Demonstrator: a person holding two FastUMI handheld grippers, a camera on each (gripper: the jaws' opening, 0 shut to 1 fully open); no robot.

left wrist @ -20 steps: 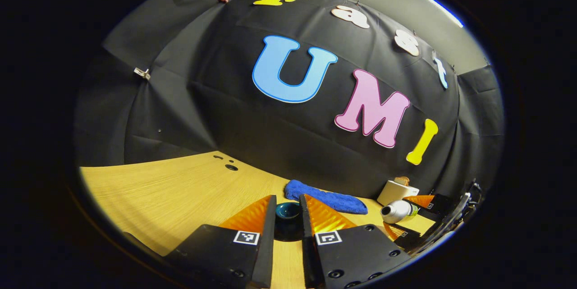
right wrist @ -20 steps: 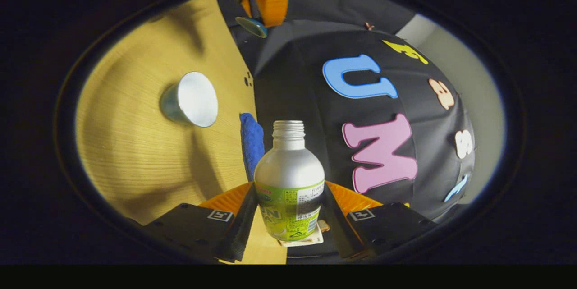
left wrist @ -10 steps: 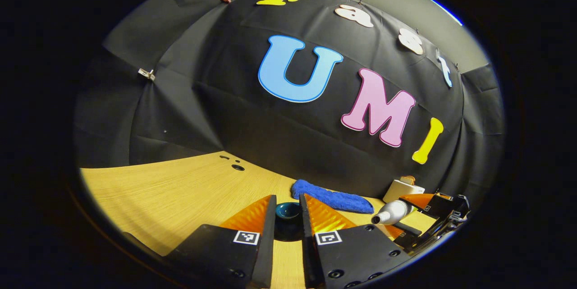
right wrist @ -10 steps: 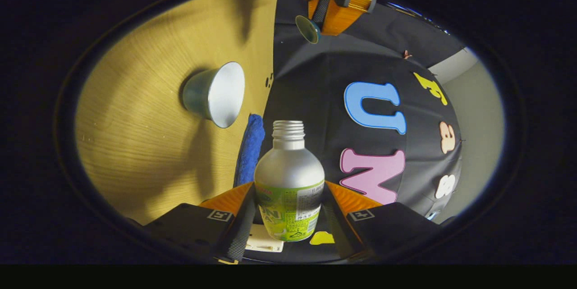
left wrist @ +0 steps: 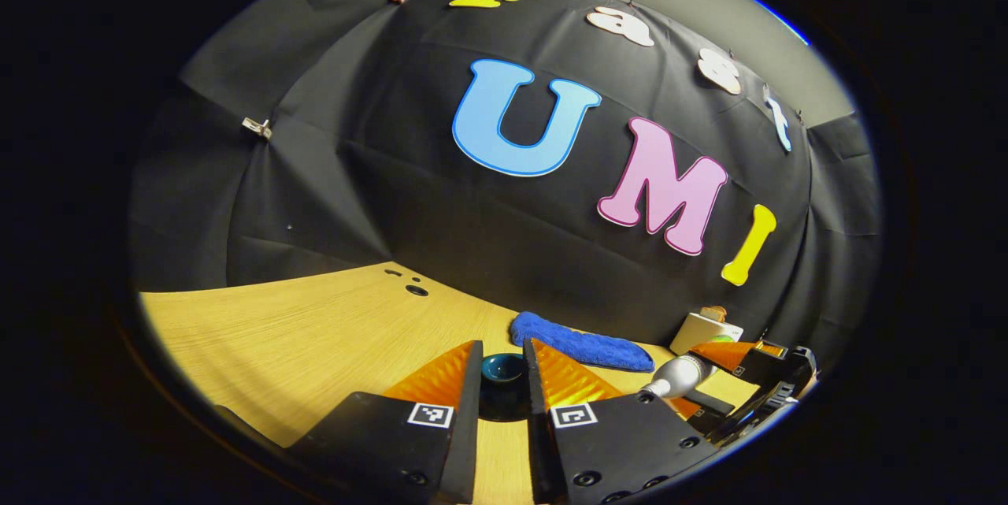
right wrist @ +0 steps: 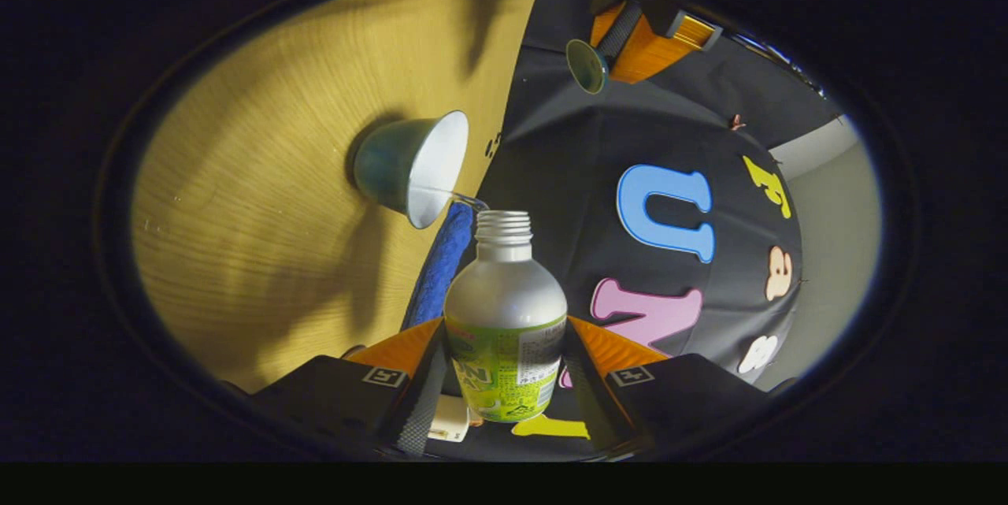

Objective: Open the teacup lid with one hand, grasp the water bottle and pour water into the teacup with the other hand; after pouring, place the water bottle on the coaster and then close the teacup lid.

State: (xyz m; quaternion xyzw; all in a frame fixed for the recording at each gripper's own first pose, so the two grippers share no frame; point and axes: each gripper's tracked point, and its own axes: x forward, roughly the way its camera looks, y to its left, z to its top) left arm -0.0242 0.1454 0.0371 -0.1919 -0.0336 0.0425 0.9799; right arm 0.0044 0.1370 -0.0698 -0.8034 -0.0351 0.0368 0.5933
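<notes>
In the right gripper view my right gripper is shut on a silver water bottle with a green label and no cap, rolled far over on its side. A thin stream of water runs from the bottle's mouth into the teal teacup, which is white inside and stands on the wooden table. My left gripper is shut on the dark teal lid, held above the table. From there the tilted bottle and right gripper show at the lower right. The left gripper and lid appear beyond the cup.
A blue cloth lies by the black back wall, just behind the cup; the same cloth lies past the bottle's neck. A white block sits at the table's far right. Small dark holes mark the tabletop on the left.
The right gripper has rolled the bottle further over and brought its mouth to the cup; water now streams in. The left gripper has stayed put with the lid.
</notes>
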